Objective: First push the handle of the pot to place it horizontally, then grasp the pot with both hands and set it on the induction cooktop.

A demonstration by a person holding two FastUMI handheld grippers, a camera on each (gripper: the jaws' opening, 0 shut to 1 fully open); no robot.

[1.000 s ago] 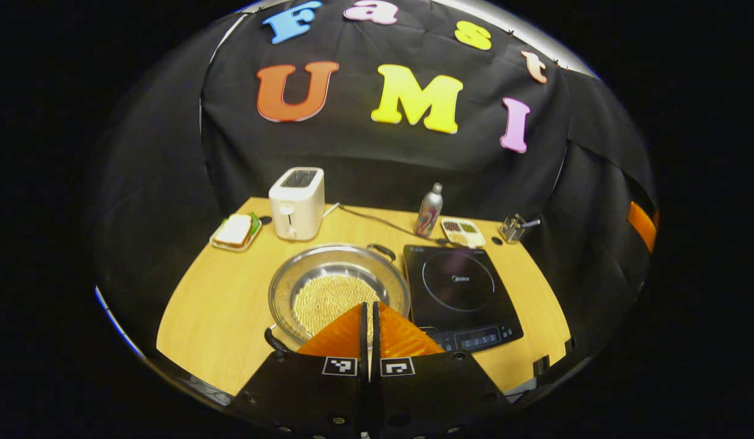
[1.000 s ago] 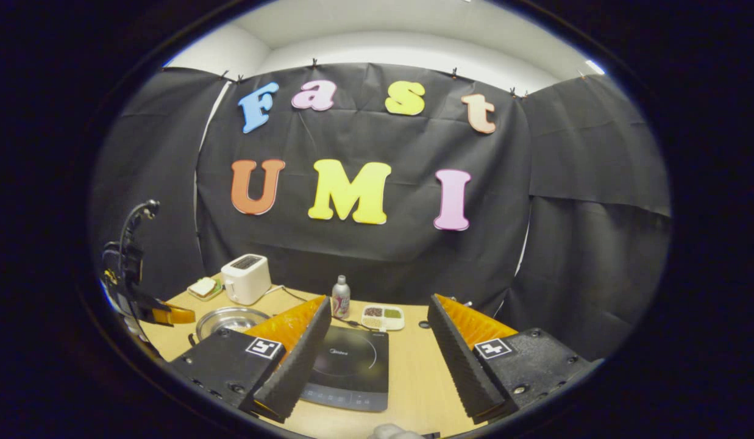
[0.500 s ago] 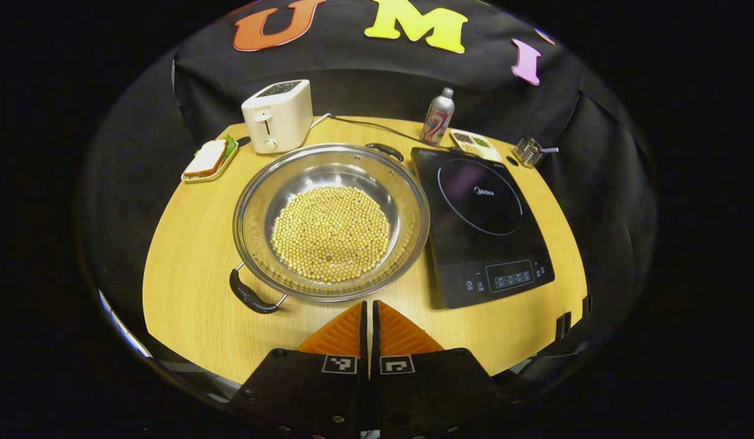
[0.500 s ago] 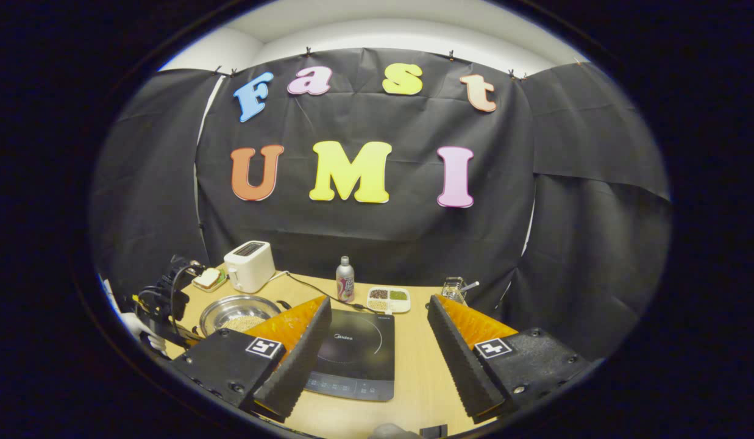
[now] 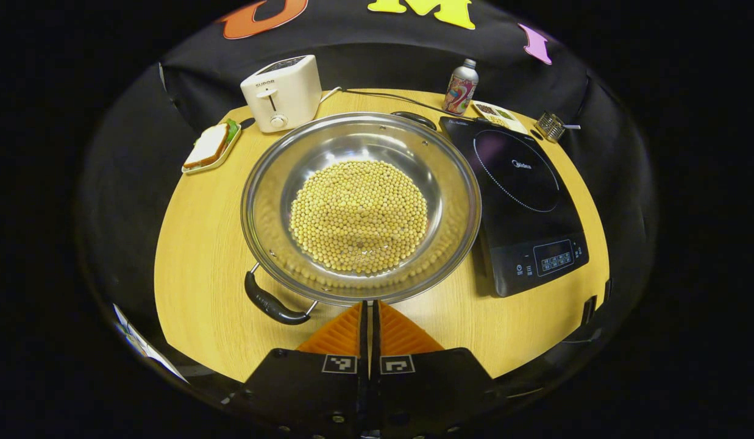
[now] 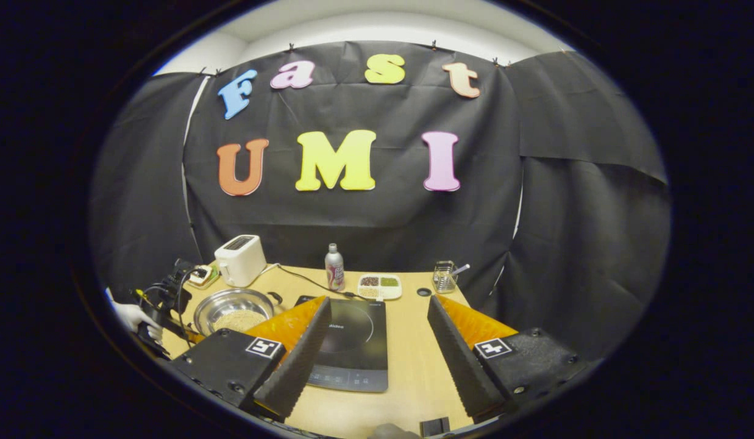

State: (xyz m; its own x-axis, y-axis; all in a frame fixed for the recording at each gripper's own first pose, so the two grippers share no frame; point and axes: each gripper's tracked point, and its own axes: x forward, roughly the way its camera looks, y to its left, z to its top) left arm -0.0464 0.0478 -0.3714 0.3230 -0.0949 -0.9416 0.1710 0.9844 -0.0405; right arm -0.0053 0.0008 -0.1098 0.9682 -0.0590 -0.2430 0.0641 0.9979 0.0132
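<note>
Since the earlier frame we have brought our left gripper (image 5: 370, 317), jaws pressed together and empty, down close to the pot (image 5: 359, 207), whose near rim now lies just ahead of its tips. Our right gripper (image 6: 377, 341) hangs wide open above the cooktop (image 6: 352, 341). Beans (image 5: 358, 216) heap the pot, so a hard shove on the black handle (image 5: 273, 303), left of the jaws, could spill them or knock the pot against the cooktop.

pot (image 5: 456, 183): shiny polished metal, glossy black plastic handle (image 5: 273, 303); cooktop (image 5: 523, 183) glossy black glass; table (image 5: 200, 268) matt wood-grain.
</note>
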